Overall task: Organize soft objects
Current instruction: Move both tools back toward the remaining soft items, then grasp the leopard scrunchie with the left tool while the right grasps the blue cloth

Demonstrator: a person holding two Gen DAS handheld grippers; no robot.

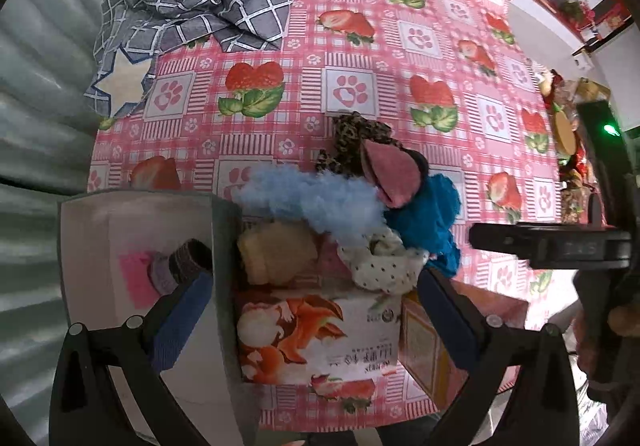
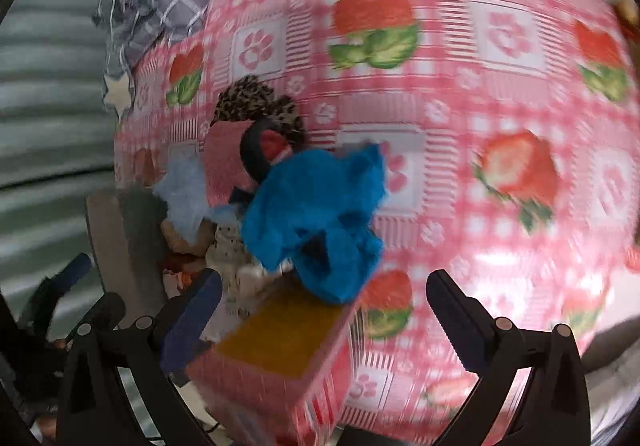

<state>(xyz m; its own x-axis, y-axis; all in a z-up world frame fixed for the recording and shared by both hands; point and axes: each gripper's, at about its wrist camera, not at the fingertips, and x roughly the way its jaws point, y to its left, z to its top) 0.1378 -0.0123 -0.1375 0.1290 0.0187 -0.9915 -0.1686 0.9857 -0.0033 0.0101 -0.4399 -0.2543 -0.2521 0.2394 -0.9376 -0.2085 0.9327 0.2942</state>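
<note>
Wide stretch of tablecloth [image 1: 400, 58] lying bare beyond box [image 1: 320, 326], giving open passage toward far and right side. Grey checked blanket [image 1: 200, 2] bunching over far left corner, closing it off. Soft pile heaping above box rim: light blue fluff [image 1: 316, 198], bright blue cloth [image 2: 316, 222], leopard fabric [image 1: 352, 138] crowding approach from above. White wall [image 1: 136, 246] standing just left of box, blocking that side.

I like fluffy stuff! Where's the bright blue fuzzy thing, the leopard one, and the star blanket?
bright blue fuzzy thing [image 2: 316, 222]: right wrist view, its middle.
leopard one [image 1: 352, 134]: left wrist view, spotted top.
star blanket [image 1: 200, 6]: left wrist view, grey checked folds.
</note>
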